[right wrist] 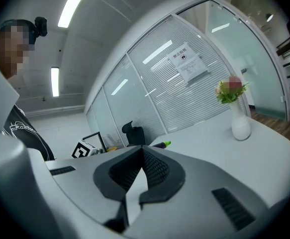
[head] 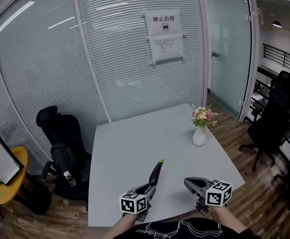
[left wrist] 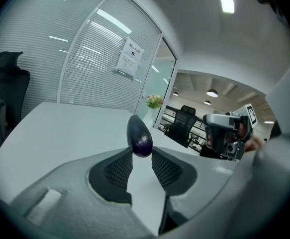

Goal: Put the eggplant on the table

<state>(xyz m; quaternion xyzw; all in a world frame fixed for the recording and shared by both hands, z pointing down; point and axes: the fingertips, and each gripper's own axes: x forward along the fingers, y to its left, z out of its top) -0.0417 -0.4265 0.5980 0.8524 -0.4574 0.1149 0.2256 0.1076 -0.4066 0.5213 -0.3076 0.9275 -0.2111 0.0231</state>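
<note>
Eggplant (head: 156,174), dark purple, green stem pointing far, clamped at its rounded end between the half-parted jaws of the left gripper (head: 150,187), over the near part of the white table (head: 135,133). Right gripper (head: 188,183), near on the right, jaws pressed together on nothing. Flower vase (head: 199,136) far right.

Bright ceiling striplights (right wrist: 74,5); soft shadows; fisheye warp, dark corners.

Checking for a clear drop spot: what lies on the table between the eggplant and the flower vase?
Nothing. In the head view, only bare white table shows between the eggplant and the vase.
</note>
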